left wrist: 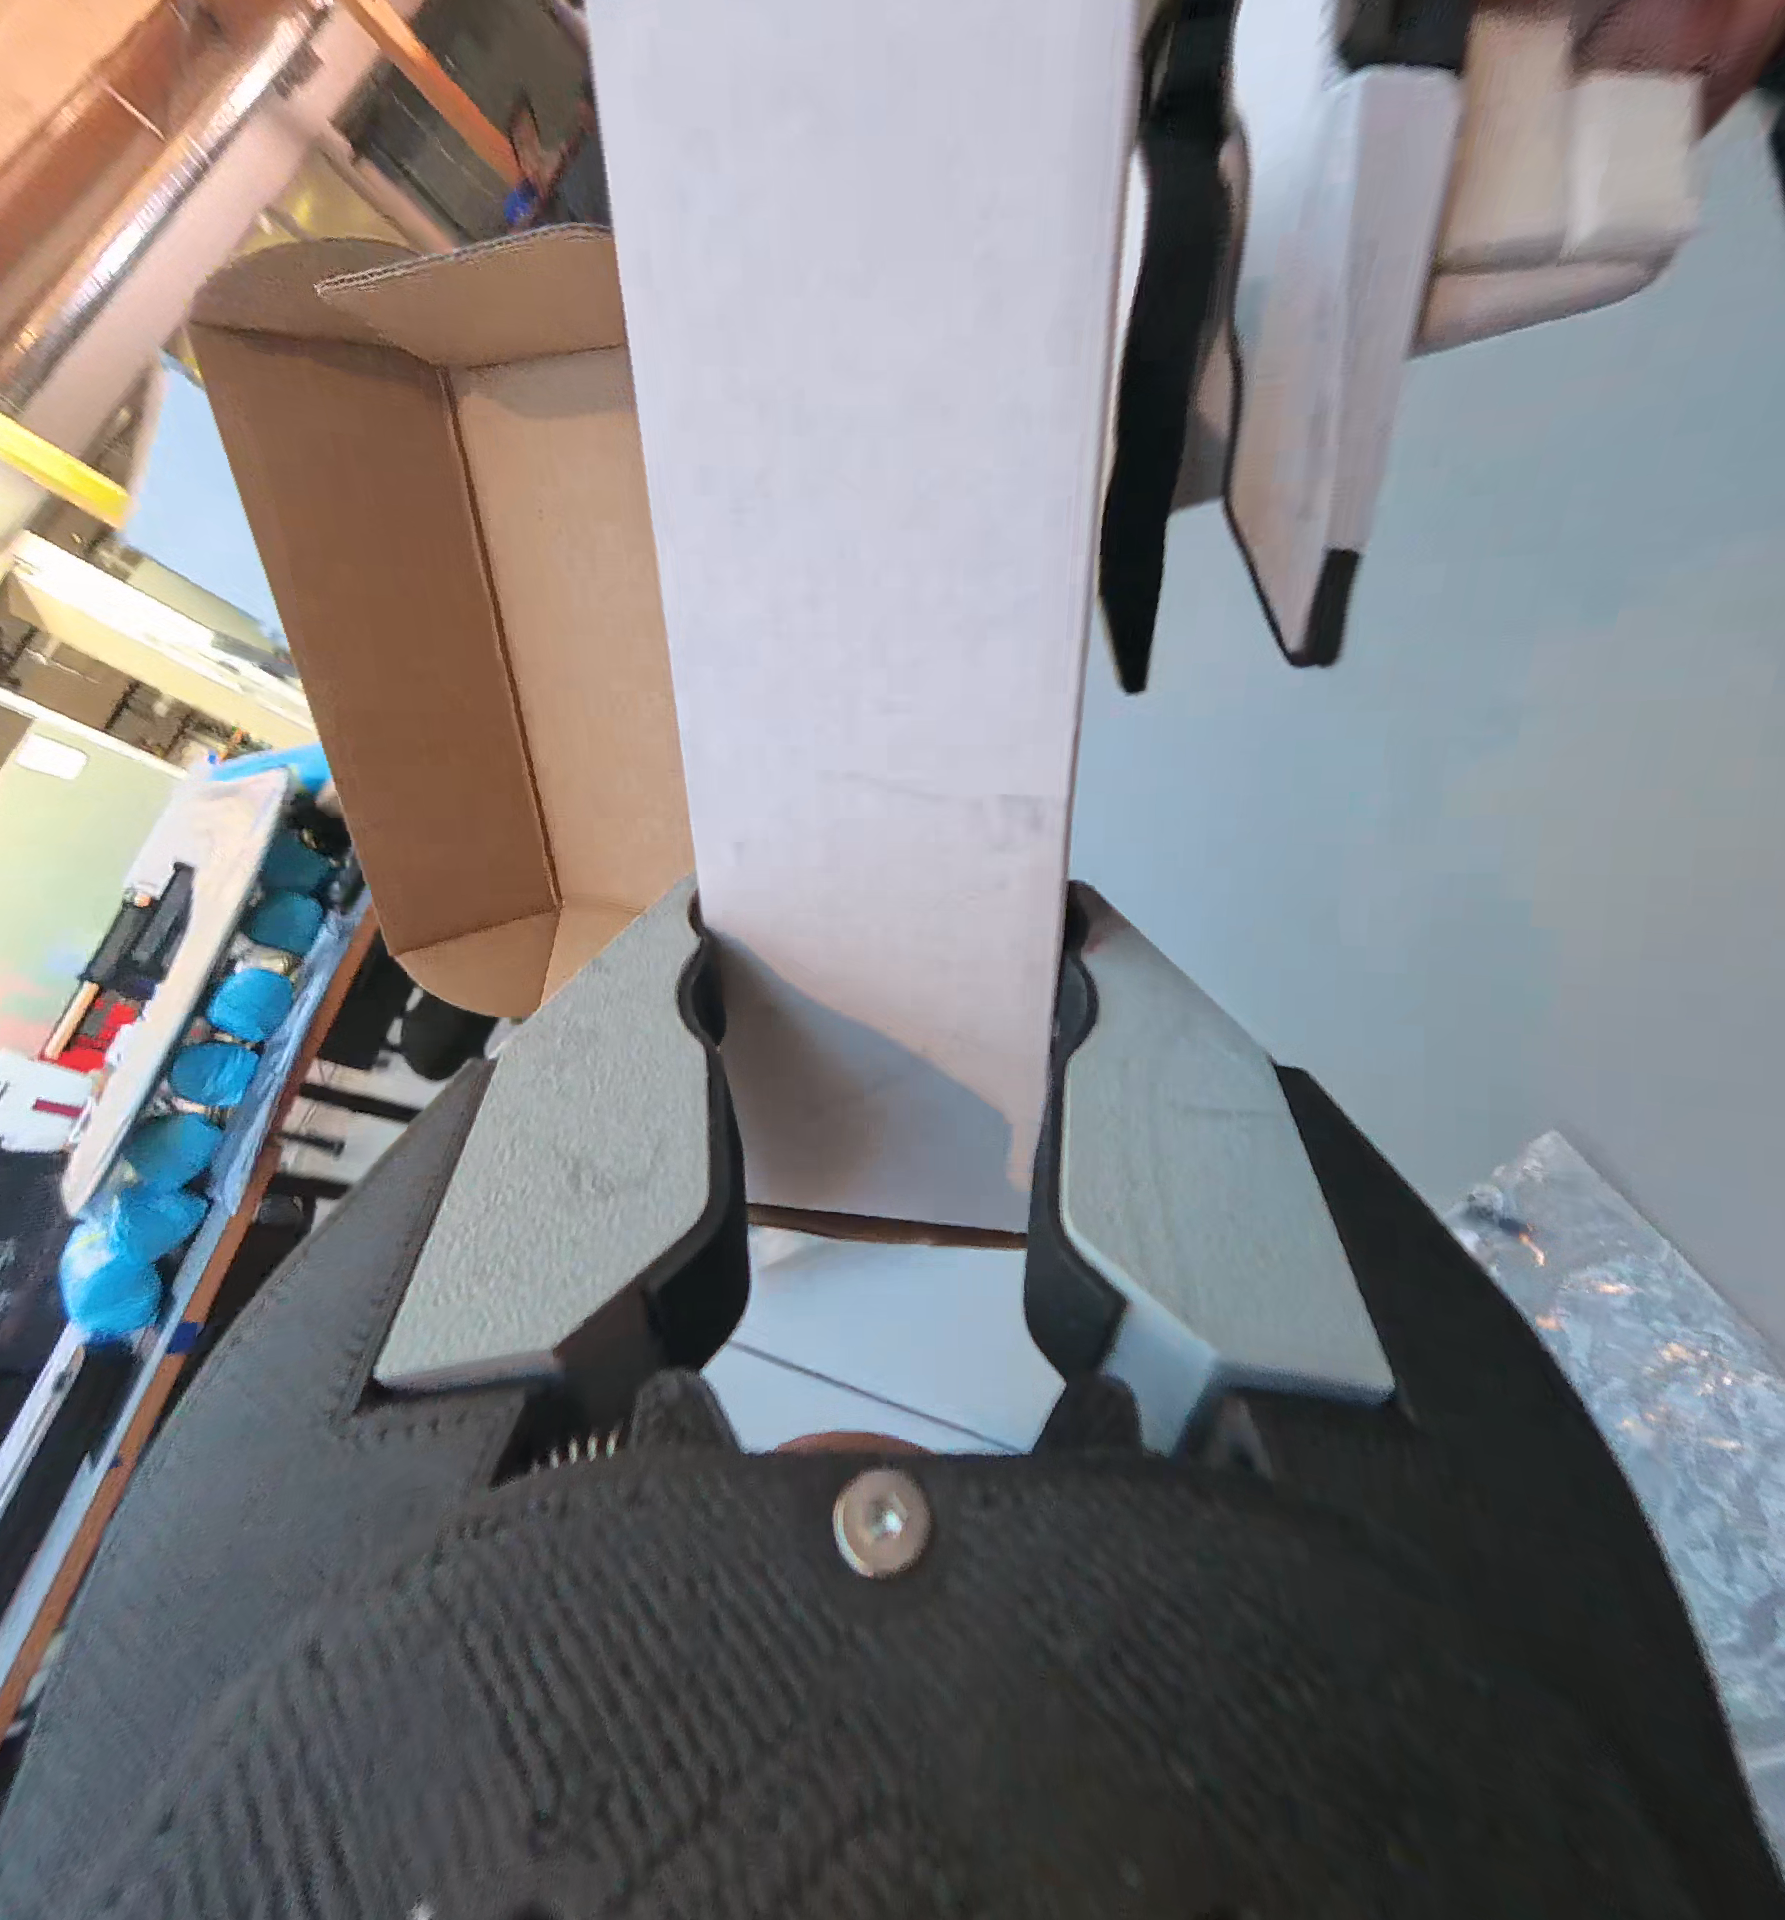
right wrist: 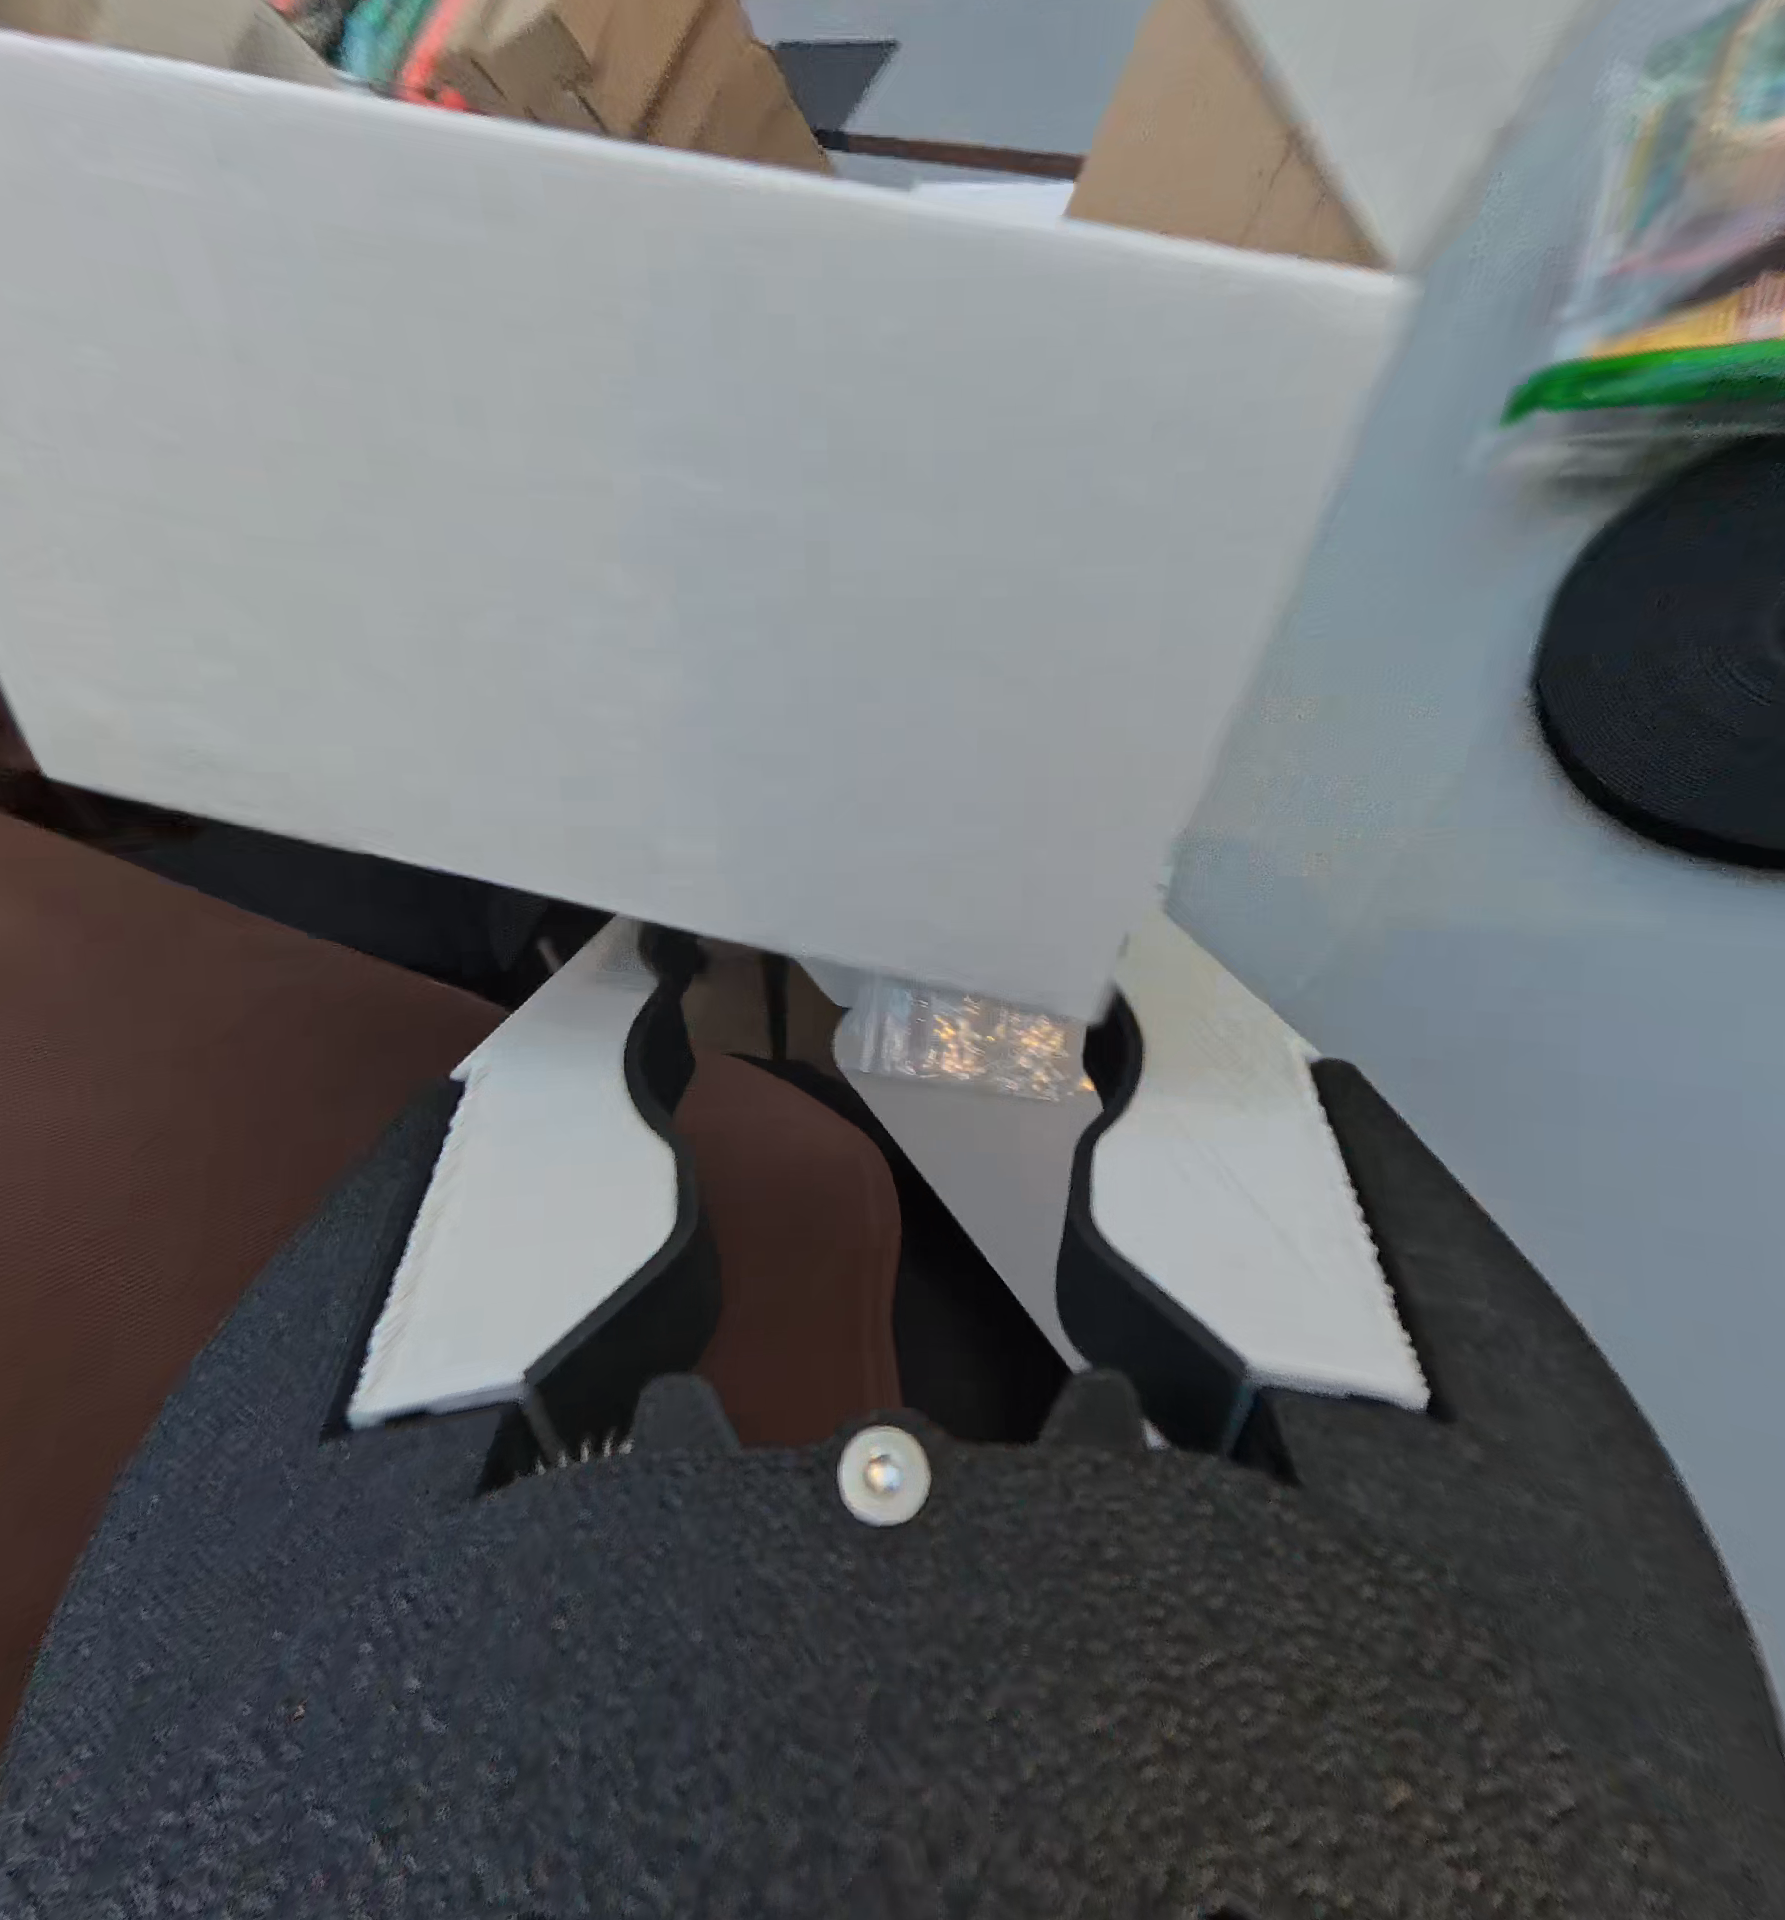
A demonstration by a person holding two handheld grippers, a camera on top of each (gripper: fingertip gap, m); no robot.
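Left tongs (left wrist: 883, 935) clamped on white box (left wrist: 867, 468) wall (brown inside), box lifted above the grey counter (left wrist: 1490, 831), right tongs (right wrist: 888, 997) parted, empty, beneath the box's edge, black tape roll (right wrist: 1698, 686) nearby

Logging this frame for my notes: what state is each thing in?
left gripper: shut on white box wall.
right gripper: open, holding nothing.
white box: open-topped, flaps up.
black tape roll: lying flat on table.
small clear bag: on table beneath box.

Left gripper (left wrist: 883, 935), right gripper (right wrist: 883, 1003): textured black bodies, pale grey fingers (left wrist: 576, 1143), black wavy pads, central silver screw (right wrist: 883, 1473).
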